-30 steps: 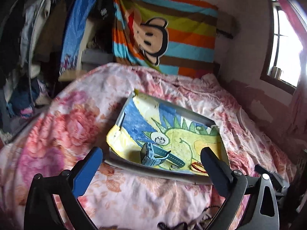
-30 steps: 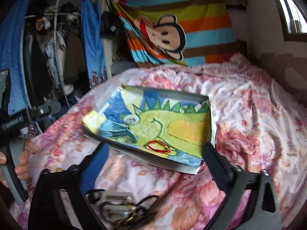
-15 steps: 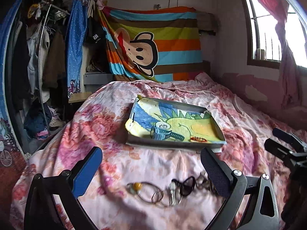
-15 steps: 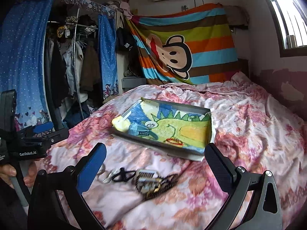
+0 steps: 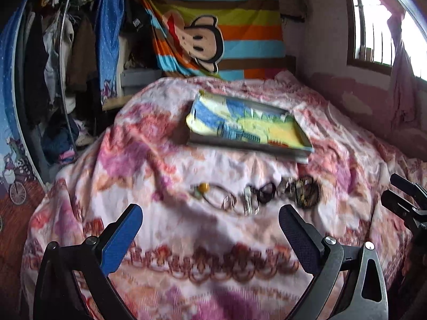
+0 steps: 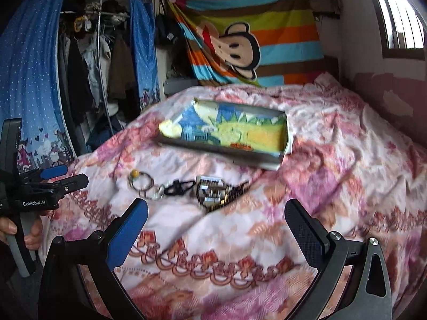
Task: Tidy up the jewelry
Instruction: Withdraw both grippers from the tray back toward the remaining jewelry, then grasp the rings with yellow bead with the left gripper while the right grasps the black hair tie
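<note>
A shallow grey tray [image 5: 240, 146] lined with a dinosaur drawing lies on the flowered bedspread; it also shows in the right wrist view [image 6: 213, 151]. Inside it are a blue watch [image 6: 197, 136] and a red band [image 6: 240, 146], both blurred. In front of the tray lies a row of loose jewelry [image 5: 253, 194]: a ring hoop with a yellow bead [image 6: 140, 180], a black piece [image 6: 178, 186] and a metal watch with a dark chain [image 6: 210, 193]. My left gripper [image 5: 210, 229] and right gripper [image 6: 213, 229] hover open just short of this row, holding nothing.
A striped monkey blanket [image 5: 221, 32] hangs behind the bed. A clothes rack [image 6: 88, 61] and blue curtain stand to the left, a window [image 5: 379, 26] to the right. A hand [image 6: 29, 237] holds the left gripper [image 6: 45, 184] at the bed's left edge.
Both grippers have drawn back from the tray toward the foot of the bed. The row of loose jewelry, barely seen before, now lies in full view ahead of both.
</note>
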### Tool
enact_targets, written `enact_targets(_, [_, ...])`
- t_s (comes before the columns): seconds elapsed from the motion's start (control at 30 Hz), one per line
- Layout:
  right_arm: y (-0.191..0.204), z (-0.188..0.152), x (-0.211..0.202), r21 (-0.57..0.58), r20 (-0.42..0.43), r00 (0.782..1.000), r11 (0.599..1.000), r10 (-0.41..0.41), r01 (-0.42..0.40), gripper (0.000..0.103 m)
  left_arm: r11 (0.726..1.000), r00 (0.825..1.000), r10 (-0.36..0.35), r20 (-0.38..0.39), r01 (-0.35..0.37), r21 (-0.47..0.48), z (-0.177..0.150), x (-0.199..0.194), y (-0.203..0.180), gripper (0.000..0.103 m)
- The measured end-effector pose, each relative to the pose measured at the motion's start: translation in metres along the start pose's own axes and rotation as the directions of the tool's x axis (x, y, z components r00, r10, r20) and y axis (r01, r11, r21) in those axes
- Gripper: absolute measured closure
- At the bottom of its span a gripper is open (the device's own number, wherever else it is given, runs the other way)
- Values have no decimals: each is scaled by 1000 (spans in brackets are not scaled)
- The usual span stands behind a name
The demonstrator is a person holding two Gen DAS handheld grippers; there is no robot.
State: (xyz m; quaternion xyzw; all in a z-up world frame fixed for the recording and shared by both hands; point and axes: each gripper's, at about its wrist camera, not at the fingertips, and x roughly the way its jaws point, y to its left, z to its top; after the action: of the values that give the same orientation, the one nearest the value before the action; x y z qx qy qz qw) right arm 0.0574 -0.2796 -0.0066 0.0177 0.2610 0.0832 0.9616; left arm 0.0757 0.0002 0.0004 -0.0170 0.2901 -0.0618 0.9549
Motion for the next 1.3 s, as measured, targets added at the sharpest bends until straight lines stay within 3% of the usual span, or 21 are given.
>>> enact_targets(0.23, [-3, -9, 22, 36, -92, 995, 999, 41, -38, 2, 1000, 996, -24, -89, 24, 1, -9, 17, 3, 0])
enact_targets(0.37, [-2, -9, 37, 39, -141, 987, 997, 78, -73, 2, 999, 994, -47, -99, 47, 1, -8, 25, 5, 0])
enact_targets(0.63, [9, -4, 68, 45, -203, 954, 975, 220, -216, 3, 997, 991, -70, -113, 72, 15, 16, 55, 14, 1])
enact_targets(0.7, [15, -3, 78, 44, -219, 940, 965, 261, -258, 7, 997, 988, -80, -129, 81, 7, 22, 66, 18, 8])
enact_targets(0.93, [46, 3, 128, -35, -300, 899, 938, 320, -345, 43, 987, 963, -155, -223, 142, -73, 29, 102, 30, 30])
enact_targets(1.07, [56, 11, 154, -31, -330, 884, 932, 332, -361, 44, 977, 939, -205, -276, 181, -111, 32, 125, 33, 49])
enact_targets(1.17, [60, 11, 175, -8, -376, 873, 941, 310, -338, 51, 975, 926, -215, -311, 186, -122, 32, 139, 33, 61])
enact_targets(1.3, [51, 10, 194, 72, -397, 863, 948, 313, -311, 52, 975, 910, -215, -354, 180, -128, 29, 152, 32, 74])
